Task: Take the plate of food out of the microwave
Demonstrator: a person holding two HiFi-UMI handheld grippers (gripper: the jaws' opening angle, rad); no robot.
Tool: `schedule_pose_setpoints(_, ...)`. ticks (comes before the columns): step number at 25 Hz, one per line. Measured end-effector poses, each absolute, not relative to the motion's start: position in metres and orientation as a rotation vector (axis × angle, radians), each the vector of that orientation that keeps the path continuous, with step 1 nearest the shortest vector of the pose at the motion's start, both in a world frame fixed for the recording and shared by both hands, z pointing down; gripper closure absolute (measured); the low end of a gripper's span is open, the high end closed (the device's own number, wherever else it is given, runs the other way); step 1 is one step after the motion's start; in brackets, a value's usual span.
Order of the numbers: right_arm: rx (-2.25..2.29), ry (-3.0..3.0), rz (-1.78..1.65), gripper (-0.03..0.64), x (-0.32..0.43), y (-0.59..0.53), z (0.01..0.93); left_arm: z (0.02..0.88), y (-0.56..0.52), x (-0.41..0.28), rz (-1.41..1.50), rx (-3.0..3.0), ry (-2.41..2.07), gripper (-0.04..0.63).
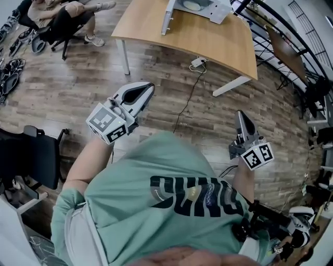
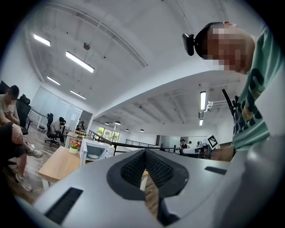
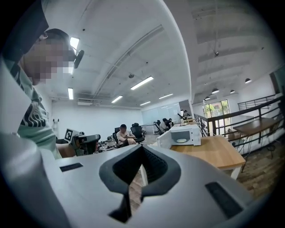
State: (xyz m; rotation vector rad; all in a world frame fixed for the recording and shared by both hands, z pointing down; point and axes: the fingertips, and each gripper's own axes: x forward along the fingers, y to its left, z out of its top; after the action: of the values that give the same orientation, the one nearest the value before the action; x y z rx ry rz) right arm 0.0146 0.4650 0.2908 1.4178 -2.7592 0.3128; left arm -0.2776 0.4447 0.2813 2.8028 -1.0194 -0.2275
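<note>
The white microwave (image 1: pixel 200 9) stands on the far end of a wooden table (image 1: pixel 208 41) with its door (image 1: pixel 167 18) swung open. A pale plate (image 1: pixel 192 5) lies inside it. The microwave (image 3: pixel 182 135) and the plate (image 3: pixel 181 140) also show small in the right gripper view, and the microwave (image 2: pixel 95 151) shows small in the left gripper view. Both grippers hang over the floor well short of the table, close to the person's chest. My left gripper (image 1: pixel 148 87) is shut and holds nothing. My right gripper (image 1: pixel 241 114) is shut too, also with nothing in it.
A power strip and cable (image 1: pixel 197 63) lie on the wood floor between me and the table. A black chair (image 1: pixel 31 156) stands at my left, and a person sits at the far left (image 1: pixel 62 15). A black railing (image 1: pixel 283 36) runs along the right. A small flower pot (image 2: pixel 74 146) sits on the table.
</note>
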Motion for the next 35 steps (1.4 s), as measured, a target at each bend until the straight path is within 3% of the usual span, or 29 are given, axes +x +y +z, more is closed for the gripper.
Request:
schedule_pose_setpoints(10, 1.352, -2.793, 0.357, 0.620, 0.021, 0.397, 0.314, 0.306, 0.392, -0.264, -0.133, 2.786, -1.093, 0.598)
schedule_pose_setpoints(26, 1.121, -2.947, 0.324, 0.620, 0.205, 0.254, 0.312, 0.282, 0.294, -0.083, -0.179, 2.671, -1.277, 0.598)
schedule_pose_setpoints(35, 1.119, -2.970, 0.378, 0.620, 0.242, 0.217, 0.322, 0.286, 0.260, -0.050, -0.115, 2.657, -1.306, 0.598)
